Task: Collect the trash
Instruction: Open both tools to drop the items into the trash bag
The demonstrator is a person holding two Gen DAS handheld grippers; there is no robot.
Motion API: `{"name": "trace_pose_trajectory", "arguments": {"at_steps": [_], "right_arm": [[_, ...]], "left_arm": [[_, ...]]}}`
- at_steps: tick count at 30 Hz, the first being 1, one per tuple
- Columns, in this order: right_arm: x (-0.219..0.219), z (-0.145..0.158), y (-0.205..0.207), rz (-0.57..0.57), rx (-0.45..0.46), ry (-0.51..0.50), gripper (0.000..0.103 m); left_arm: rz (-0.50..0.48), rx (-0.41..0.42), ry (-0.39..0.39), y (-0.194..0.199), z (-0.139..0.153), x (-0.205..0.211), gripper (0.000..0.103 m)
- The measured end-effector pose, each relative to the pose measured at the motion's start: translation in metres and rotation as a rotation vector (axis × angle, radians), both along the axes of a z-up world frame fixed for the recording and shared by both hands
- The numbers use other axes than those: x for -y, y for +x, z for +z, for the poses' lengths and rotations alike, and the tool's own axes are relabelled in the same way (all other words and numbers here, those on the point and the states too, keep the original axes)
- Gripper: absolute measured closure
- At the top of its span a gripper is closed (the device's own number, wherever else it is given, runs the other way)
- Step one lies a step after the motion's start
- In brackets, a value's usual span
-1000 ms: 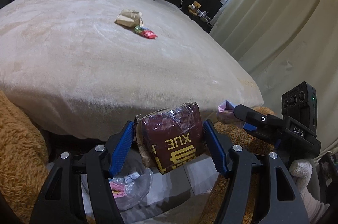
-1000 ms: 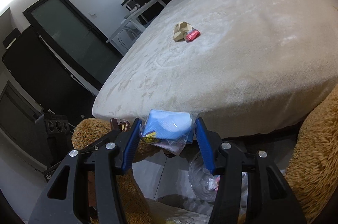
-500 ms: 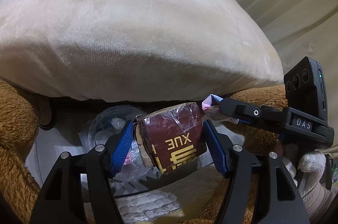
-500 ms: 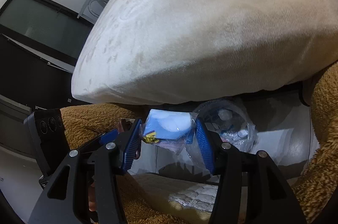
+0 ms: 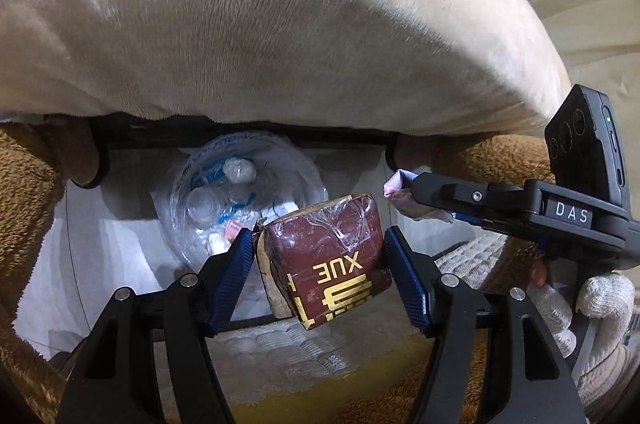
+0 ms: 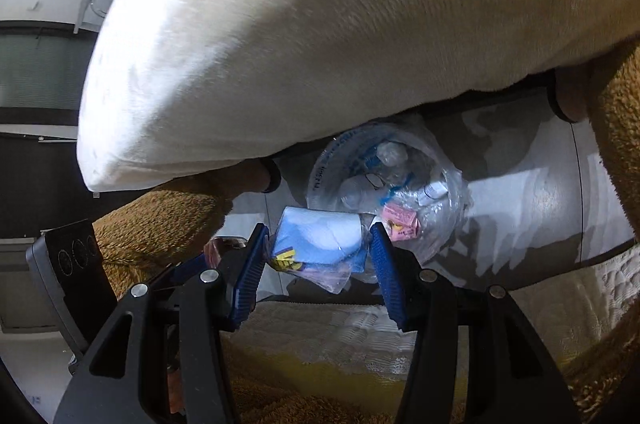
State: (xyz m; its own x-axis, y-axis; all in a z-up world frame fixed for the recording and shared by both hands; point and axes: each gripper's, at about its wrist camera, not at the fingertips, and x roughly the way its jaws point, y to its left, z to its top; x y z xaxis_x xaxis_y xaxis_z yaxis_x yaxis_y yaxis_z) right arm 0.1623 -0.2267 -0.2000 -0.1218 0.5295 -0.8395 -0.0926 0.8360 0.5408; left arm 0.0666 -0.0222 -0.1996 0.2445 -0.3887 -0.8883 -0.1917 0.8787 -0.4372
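Materials & finishes

Maroon pack (image 5: 332,256): glossy crinkled film over card, gold print. Blue pack (image 6: 320,244): shiny clear plastic wrap. Bin bag (image 5: 240,200): thin transparent plastic, wrinkled. Bed cover (image 5: 280,24): soft matt plush. Gripper pads (image 5: 230,280): ribbed blue rubber, matt black plastic arms.

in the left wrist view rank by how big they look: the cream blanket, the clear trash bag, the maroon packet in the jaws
1. cream blanket, fills the upper half.
2. clear trash bag and maroon packet look about alike; the packet sits far nearer the camera, so no firm ranking.
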Motion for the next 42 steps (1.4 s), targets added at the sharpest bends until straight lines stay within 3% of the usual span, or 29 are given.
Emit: {"name": "trace_pose_trajectory", "arguments": {"at_steps": [10, 27, 30, 33, 42], "right_arm": [[-0.009, -0.023, 0.0, 0.023, -0.081, -0.062, 0.051], [-0.016, -0.03, -0.001, 0.037, -0.099, -0.108, 0.05], [-0.013, -0.03, 0.0, 0.024, -0.097, -0.1, 0.046], [-0.01, -0.028, 0.001, 0.006, -0.098, -0.086, 0.038], [-0.013, -0.013, 0.001, 0.013, -0.059, -0.051, 0.038]], "left_arm": [[-0.035, -0.087, 0.02, 0.005, -0.019, 0.003, 0.038], [-0.041, -0.152, 0.025, 0.004, -0.031, 0.002, 0.037], [-0.023, -0.168, 0.026, 0.005, -0.034, 0.0, 0.036], [0.003, -0.17, 0.029, 0.005, -0.034, -0.004, 0.024], [0.032, -0.13, 0.035, 0.004, -0.025, -0.011, 0.024]]}}
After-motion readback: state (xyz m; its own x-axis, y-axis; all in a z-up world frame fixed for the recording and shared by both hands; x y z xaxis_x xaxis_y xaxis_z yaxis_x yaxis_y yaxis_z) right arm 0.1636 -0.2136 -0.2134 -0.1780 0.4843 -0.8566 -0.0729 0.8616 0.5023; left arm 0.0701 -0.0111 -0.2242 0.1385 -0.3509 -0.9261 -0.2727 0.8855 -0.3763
